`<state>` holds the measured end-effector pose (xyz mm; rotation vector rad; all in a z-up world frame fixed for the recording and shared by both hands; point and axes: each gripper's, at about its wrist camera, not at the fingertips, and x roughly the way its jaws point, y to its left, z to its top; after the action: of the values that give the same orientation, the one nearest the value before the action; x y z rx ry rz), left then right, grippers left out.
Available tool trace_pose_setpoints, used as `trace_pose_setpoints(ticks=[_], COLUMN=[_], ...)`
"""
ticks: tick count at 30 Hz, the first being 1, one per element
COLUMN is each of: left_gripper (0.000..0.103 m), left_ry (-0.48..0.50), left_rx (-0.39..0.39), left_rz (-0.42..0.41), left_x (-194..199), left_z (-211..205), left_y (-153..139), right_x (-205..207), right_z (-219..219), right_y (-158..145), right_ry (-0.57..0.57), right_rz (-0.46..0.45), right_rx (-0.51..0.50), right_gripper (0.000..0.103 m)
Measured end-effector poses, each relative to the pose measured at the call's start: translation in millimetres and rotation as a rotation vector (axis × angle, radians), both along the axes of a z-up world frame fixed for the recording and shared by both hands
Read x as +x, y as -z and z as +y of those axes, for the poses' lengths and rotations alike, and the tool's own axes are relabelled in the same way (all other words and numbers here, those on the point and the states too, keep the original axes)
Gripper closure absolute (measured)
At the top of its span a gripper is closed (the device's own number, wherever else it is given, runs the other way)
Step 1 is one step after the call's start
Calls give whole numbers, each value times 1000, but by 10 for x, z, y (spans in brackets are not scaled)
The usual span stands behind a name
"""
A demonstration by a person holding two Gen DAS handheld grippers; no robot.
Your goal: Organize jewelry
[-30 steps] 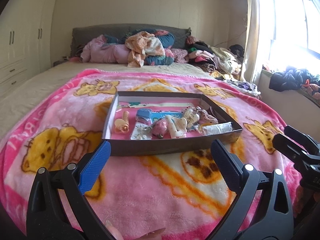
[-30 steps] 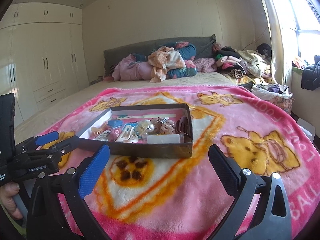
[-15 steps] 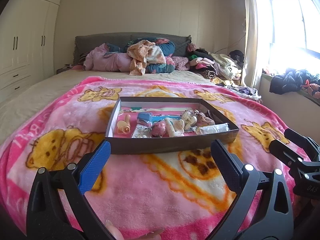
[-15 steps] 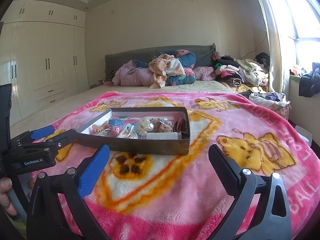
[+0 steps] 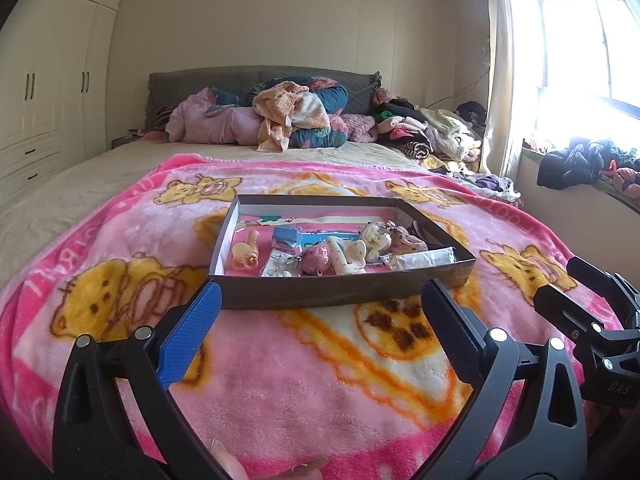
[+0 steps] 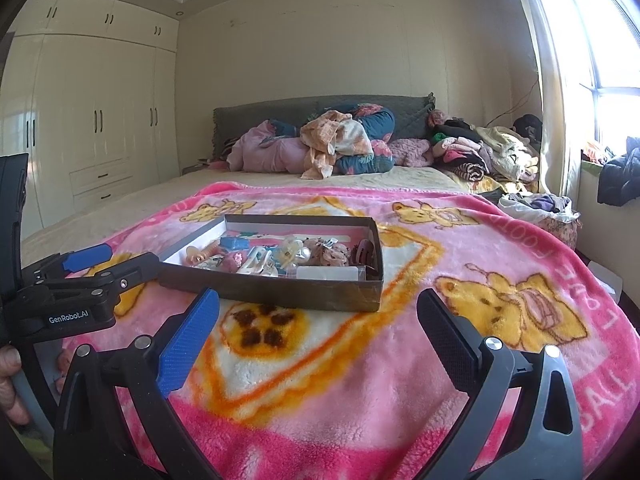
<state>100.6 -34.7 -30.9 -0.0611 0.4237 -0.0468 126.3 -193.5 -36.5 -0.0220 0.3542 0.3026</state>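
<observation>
A bed [image 5: 60, 196] carries a pink bear-print blanket [image 5: 304, 380]. On the blanket lies a shallow dark box [image 5: 320, 292] of hair clips and jewelry [image 5: 344, 252]. The left hand-held gripper [image 5: 320, 320] and right hand-held gripper [image 6: 316, 324] hover just short of the box's near wall, jaws spread wide, holding nothing.

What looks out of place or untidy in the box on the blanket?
Inside the shallow dark box the hair clips and small accessories lie jumbled in one loose heap toward the near wall, some overlapping, none sorted. Nothing has spilled onto the pink blanket, and the box looks undamaged. Both hand-held grippers are open and empty.
</observation>
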Motion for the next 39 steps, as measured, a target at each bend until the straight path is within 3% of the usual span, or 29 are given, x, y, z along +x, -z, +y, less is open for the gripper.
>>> trace_pose_setpoints(ticks=[39], left_gripper=[11], left_ry=[-6], left_rx=[3], left_rz=[2], left_x=[-10], left_z=[8], left_y=[0], right_x=[-19], right_z=[-1], right_y=[-25], right_ry=[1], right_rz=[-6], right_rx=[2], right_gripper=[6])
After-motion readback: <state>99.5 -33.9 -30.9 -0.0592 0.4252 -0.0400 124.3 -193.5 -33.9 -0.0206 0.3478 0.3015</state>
